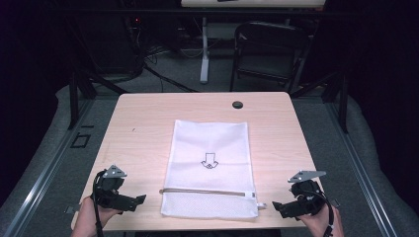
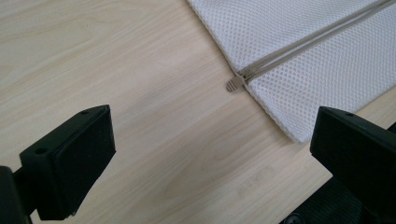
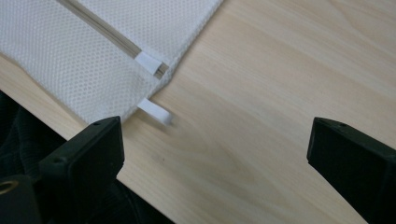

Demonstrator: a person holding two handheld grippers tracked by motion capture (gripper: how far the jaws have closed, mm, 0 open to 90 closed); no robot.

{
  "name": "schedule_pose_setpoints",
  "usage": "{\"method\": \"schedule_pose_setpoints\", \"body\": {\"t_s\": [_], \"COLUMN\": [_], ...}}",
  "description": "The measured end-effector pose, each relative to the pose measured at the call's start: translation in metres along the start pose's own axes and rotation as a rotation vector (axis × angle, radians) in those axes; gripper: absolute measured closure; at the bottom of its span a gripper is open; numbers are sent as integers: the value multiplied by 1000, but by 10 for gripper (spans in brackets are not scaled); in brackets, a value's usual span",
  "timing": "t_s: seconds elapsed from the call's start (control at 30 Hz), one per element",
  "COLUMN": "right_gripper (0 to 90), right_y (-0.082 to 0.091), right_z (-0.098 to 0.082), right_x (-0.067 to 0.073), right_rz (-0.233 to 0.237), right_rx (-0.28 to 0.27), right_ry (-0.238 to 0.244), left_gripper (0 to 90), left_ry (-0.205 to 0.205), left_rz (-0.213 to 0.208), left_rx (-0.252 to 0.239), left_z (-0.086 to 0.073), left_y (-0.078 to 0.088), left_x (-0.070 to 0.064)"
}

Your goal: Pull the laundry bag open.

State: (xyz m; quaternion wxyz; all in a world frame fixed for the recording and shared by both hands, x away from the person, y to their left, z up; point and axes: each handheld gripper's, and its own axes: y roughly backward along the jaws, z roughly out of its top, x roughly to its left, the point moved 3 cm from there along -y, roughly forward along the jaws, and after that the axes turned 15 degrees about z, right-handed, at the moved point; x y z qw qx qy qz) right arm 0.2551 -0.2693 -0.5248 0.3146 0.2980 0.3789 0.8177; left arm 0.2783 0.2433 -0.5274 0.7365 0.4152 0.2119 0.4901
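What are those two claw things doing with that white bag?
A person holds a gripper in each hand over a wooden table. A white mesh bag lies flat between them, its zipper running across near the person's end. The left gripper and the right gripper sit off to each side with fingers wide open, holding nothing. The bag is not being touched.

A white mesh cloth bag (image 1: 210,165) with a grey woven zip (image 2: 299,46) lies on the pale, matt wood-grain surface (image 1: 138,128), beside matt black plastic claws
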Motion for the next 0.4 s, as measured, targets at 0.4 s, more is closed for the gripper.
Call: {"method": "schedule_pose_setpoints", "body": {"t_s": [0.4], "right_gripper": [0], "right_y": [-10], "right_z": [-10], "right_x": [-2], "right_rz": [-6], "right_rx": [60], "right_ry": [12], "left_gripper": [2], "left_ry": [-5], "left_rz": [-34], "left_rx": [6], "left_z": [-6], "left_y": [-13], "left_x": [1]}}
